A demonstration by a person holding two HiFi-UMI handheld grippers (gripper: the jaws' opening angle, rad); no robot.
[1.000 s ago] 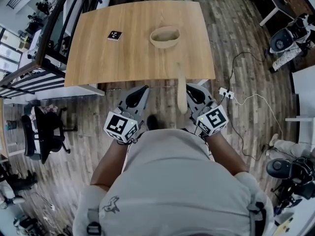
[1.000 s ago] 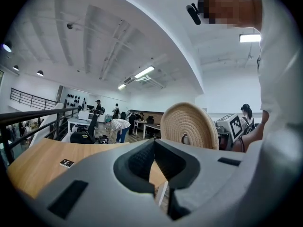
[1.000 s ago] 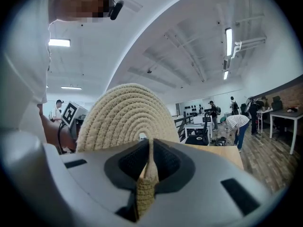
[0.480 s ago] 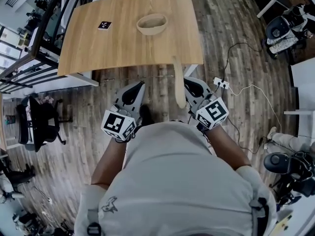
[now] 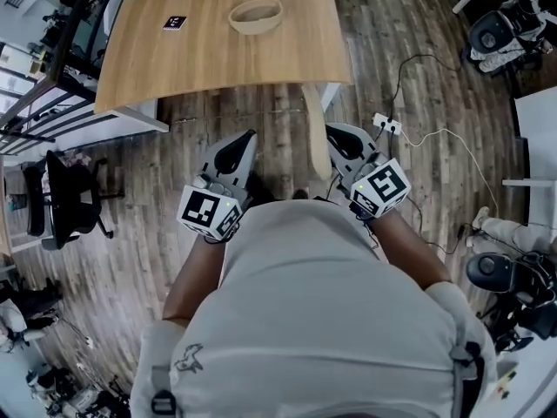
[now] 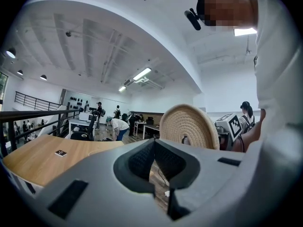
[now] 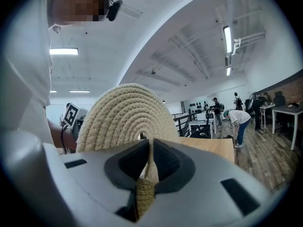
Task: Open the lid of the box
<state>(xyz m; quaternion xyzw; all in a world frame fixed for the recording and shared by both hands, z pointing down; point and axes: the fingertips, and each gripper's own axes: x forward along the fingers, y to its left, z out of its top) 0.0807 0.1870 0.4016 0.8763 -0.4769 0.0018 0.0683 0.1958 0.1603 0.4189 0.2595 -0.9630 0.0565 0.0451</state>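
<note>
A pale wooden table (image 5: 218,50) spans the top of the head view, with the round, open woven box (image 5: 257,16) at its upper centre. Below the table's edge, the flat coiled-rope lid (image 5: 317,138) stands on edge, well apart from the box. The right gripper (image 5: 335,142) pinches its rim. Left of it, the left gripper (image 5: 242,146) has its jaws pressed together, empty.
</note>
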